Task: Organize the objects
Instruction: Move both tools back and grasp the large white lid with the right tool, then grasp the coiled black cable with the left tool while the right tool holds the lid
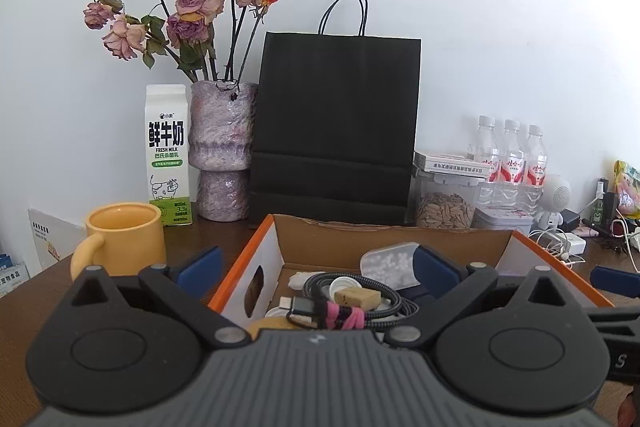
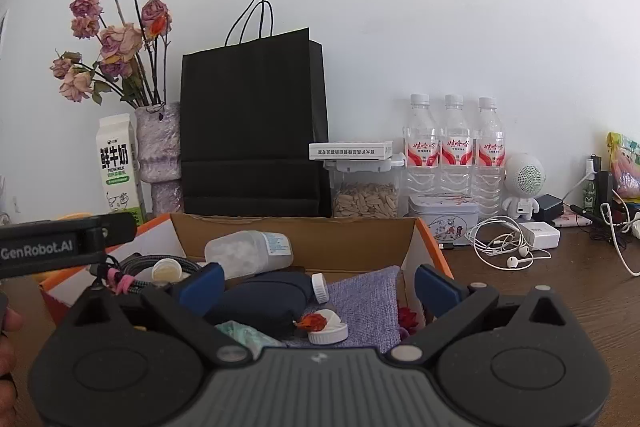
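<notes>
A glossy yellow mug point(image 1: 124, 237) stands left on the dark wood tabletop point(image 2: 560, 291). The orange-edged cardboard box point(image 1: 256, 255) holds a braided cable point(image 1: 360, 291) and frosted plastic bottle point(image 2: 248, 253) — both grippers, left point(image 1: 316, 265) and right point(image 2: 318, 283), hover over it, jaws spread wide and empty.

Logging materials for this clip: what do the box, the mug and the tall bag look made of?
Box: corrugated cardboard, raw brown inside, printed orange-white outside. Mug: probably glazed ceramic, thick-walled, smooth yellow. Bag: matte black paper, sharp creases, twisted cord handles.
</notes>
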A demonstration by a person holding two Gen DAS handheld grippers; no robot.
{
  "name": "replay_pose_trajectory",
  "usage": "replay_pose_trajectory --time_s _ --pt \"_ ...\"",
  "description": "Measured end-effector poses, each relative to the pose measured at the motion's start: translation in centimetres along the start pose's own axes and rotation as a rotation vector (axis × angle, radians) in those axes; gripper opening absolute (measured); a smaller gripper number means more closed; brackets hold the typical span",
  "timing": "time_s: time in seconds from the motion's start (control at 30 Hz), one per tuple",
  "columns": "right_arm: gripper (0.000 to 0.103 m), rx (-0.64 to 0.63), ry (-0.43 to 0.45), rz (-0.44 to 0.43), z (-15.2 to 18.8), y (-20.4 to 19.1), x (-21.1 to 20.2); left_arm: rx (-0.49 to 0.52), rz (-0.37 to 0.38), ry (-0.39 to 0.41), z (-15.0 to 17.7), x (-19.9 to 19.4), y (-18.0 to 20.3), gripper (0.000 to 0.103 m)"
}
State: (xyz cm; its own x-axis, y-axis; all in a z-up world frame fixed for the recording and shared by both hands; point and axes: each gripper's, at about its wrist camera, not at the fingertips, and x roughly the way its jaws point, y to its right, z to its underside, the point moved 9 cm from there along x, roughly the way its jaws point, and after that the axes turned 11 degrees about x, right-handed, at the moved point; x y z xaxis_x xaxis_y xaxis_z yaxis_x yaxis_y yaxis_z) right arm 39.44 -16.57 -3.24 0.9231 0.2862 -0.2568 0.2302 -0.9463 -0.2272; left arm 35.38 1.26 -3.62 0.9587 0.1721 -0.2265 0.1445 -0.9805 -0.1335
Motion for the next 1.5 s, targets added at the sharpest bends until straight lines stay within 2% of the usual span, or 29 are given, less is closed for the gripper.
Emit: replay_pose_trajectory --time_s 0.17,0.3,0.63,0.77,0.93,1.0,1.07,1.13,1.17,1.2,1.3,1.37,1.47,1.5 --pt "0.102 -0.042 0.006 -0.023 0.5 -0.3 -2.0 0.011 0.026 -0.020 1.5 -2.1 -1.5 0.103" --pt "0.102 -0.052 -0.035 -0.032 1.5 -0.2 -3.1 0.006 0.032 -0.016 2.1 -4.0 -2.9 0.103" --pt "0.101 -0.091 -0.150 -0.021 4.2 -0.4 -4.7 0.002 0.058 -0.135 4.6 -5.5 -3.9 0.103" --pt "0.094 -0.102 -0.202 -0.021 5.4 -0.8 -5.0 0.018 0.085 -0.167 5.3 -5.6 -3.3 0.103" --pt "0.079 -0.067 -0.231 -0.003 5.7 -0.2 -4.6 0.027 0.092 -0.180 5.6 -5.7 -3.0 0.103" --pt "0.067 -0.029 -0.245 0.007 5.7 0.4 -4.2 0.027 0.088 -0.184 5.7 -5.7 -3.0 0.103" --pt "0.061 0.012 -0.280 0.010 6.1 1.0 -3.6 0.026 0.089 -0.193 5.8 -5.6 -3.0 0.103" --pt "0.047 0.044 -0.320 0.009 6.5 1.4 -3.0 0.027 0.090 -0.200 6.0 -5.5 -2.9 0.103" --pt "0.037 0.066 -0.333 -0.002 6.6 1.5 -2.8 0.027 0.088 -0.204 6.1 -5.4 -2.9 0.103" --pt "0.034 0.094 -0.338 -0.016 6.7 1.6 -2.7 0.027 0.088 -0.210 6.2 -5.3 -2.9 0.103" --pt "0.032 0.102 -0.340 -0.023 6.9 1.6 -2.7 0.022 0.086 -0.226 6.4 -5.0 -3.0 0.103" --pt "0.021 0.102 -0.327 -0.048 6.8 1.2 -2.9 0.017 0.084 -0.234 6.6 -4.9 -3.1 0.103" --pt "0.017 0.090 -0.319 -0.063 6.8 0.4 -3.3 0.013 0.089 -0.237 6.7 -4.9 -3.1 0.103" --pt "0.011 0.085 -0.311 -0.074 6.7 0.1 -3.5 0.011 0.093 -0.237 6.7 -4.9 -3.1 0.103"
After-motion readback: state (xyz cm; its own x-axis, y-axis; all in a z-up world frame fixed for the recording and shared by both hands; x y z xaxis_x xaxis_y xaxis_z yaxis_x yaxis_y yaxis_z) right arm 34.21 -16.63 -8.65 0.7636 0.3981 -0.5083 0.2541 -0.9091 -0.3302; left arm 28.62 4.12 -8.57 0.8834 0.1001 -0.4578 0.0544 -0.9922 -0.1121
